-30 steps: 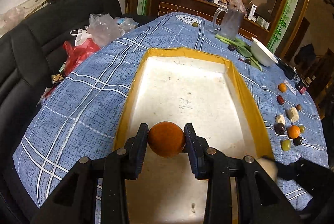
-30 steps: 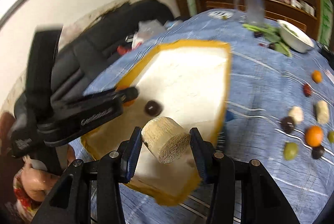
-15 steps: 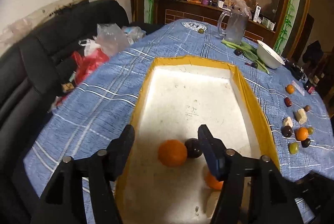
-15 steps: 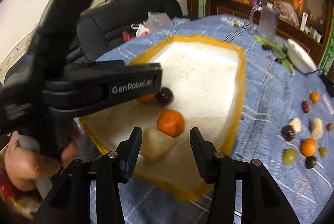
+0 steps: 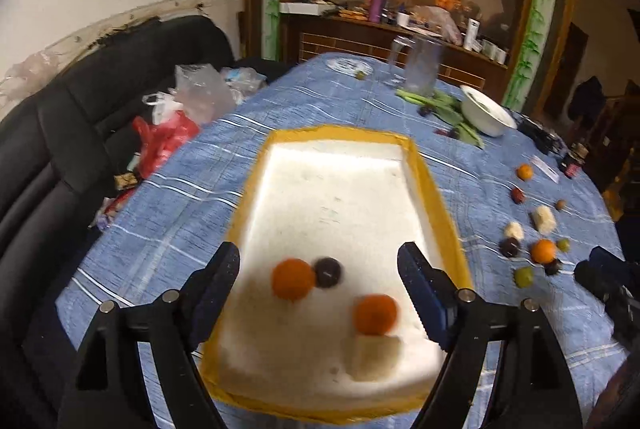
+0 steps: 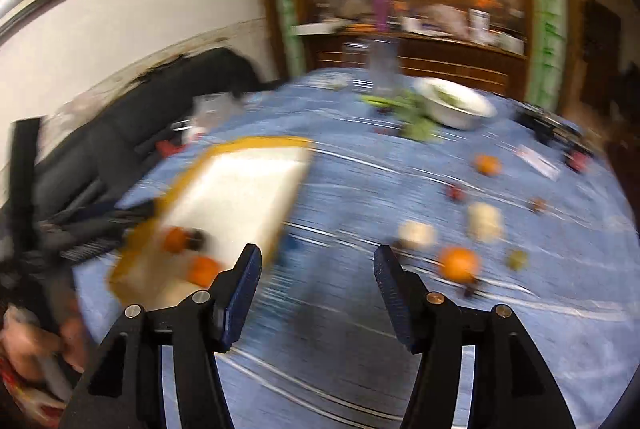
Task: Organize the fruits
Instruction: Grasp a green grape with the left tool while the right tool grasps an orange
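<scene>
A white tray with a yellow rim [image 5: 436, 189] lies on the blue checked tablecloth. In it are two oranges [image 5: 293, 278] [image 5: 375, 314], a dark round fruit [image 5: 328, 271] and a pale cut chunk [image 5: 374, 351]. My left gripper [image 5: 320, 293] is open and empty above the tray's near end. My right gripper [image 6: 316, 295] is open and empty over bare cloth right of the tray [image 6: 288, 197]; this view is motion-blurred. Loose fruit lies on the cloth at the right: an orange [image 6: 458, 263], pale chunks [image 6: 484, 221], a green fruit [image 5: 524, 276] and dark ones [image 5: 510, 247].
A white bowl [image 5: 486, 111] with green leaves beside it and a glass jug [image 5: 420, 69] stand at the far side of the table. A black sofa [image 5: 60, 157] with plastic bags [image 5: 200, 97] lies left. A second orange [image 5: 524, 172] sits far right.
Both grippers let go of their loads: the orange and the pale chunk now lie in the tray. The left gripper pulled back and up. The right gripper swung right, over the cloth.
</scene>
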